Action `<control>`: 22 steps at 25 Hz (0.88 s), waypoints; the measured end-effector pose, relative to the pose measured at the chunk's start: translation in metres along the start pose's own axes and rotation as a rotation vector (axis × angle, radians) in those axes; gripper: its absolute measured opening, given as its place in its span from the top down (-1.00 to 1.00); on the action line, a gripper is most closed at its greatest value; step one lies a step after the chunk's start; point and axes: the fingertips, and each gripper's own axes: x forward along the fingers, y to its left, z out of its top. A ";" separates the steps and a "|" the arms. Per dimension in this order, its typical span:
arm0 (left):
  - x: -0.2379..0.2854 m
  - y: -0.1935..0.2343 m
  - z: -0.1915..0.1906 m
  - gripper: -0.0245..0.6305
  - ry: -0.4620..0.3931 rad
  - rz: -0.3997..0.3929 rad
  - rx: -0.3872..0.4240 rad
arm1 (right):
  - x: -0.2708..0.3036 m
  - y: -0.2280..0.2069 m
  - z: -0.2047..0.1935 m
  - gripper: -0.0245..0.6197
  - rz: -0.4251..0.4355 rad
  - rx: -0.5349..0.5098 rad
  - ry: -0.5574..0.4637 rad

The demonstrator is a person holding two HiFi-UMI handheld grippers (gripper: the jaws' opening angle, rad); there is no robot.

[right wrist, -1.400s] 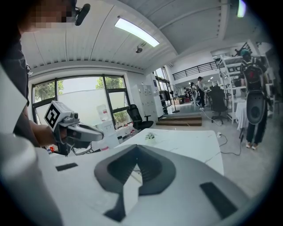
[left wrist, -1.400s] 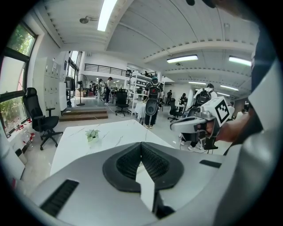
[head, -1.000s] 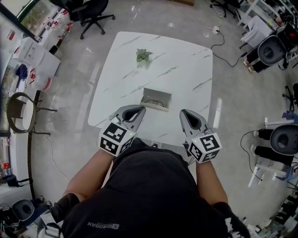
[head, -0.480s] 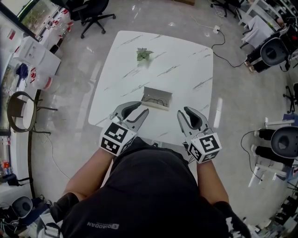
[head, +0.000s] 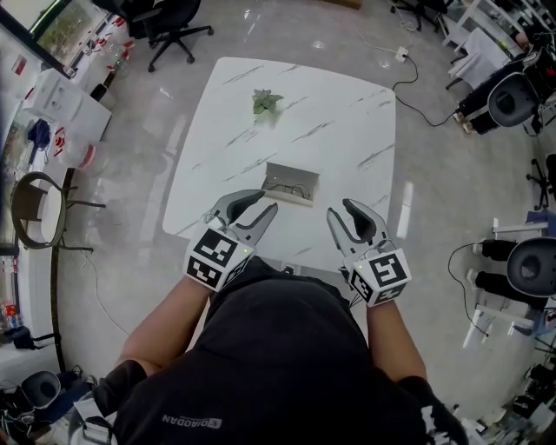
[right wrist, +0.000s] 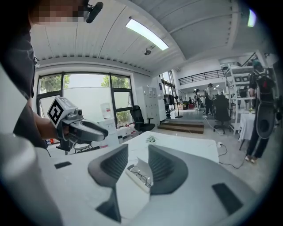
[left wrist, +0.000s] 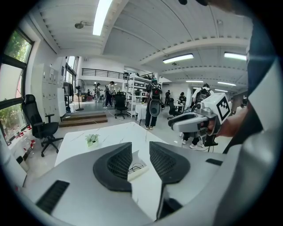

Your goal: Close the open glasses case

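The open glasses case lies near the front of the white marble table, lid up, with a pair of glasses inside. My left gripper hovers just short of the case on its left, and my right gripper on its right. Both have just been opening and stand open with nothing between their pads. In the left gripper view the case shows on the table beyond the parted jaws of the left gripper. The right gripper view likewise shows the case past the right gripper.
A small potted plant stands at the table's far side. A black office chair is beyond the table, and a round chair to the left. A cable with a plug strip runs on the floor at the right.
Both grippers have gone from shut to open. The hands have stayed where they were, in front of the case.
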 end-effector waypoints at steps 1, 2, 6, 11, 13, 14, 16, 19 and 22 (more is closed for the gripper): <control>0.000 0.001 -0.001 0.54 0.001 0.002 -0.001 | 0.000 0.000 -0.001 0.53 -0.002 0.000 0.002; 0.000 0.002 -0.001 0.54 0.002 0.005 -0.001 | 0.000 -0.001 -0.001 0.53 -0.004 0.001 0.002; -0.001 0.004 -0.004 0.54 0.003 0.011 -0.004 | -0.001 -0.003 -0.002 0.53 -0.017 0.011 -0.007; -0.002 0.005 -0.006 0.54 0.006 0.014 -0.006 | 0.000 -0.004 -0.001 0.53 -0.018 0.012 -0.008; -0.001 0.005 -0.008 0.54 0.005 0.013 -0.005 | 0.001 -0.003 -0.003 0.53 -0.016 0.013 -0.008; -0.001 0.005 -0.008 0.54 0.006 0.013 -0.004 | 0.002 -0.003 -0.004 0.53 -0.017 0.013 -0.006; -0.001 0.005 -0.010 0.54 0.006 0.014 -0.003 | 0.004 -0.003 -0.007 0.53 -0.021 0.014 0.003; -0.001 0.006 -0.012 0.54 0.009 0.015 -0.002 | 0.006 -0.004 -0.011 0.53 -0.025 0.019 0.017; -0.001 0.011 -0.016 0.54 0.020 0.024 0.011 | 0.008 -0.004 -0.013 0.53 -0.026 0.024 0.028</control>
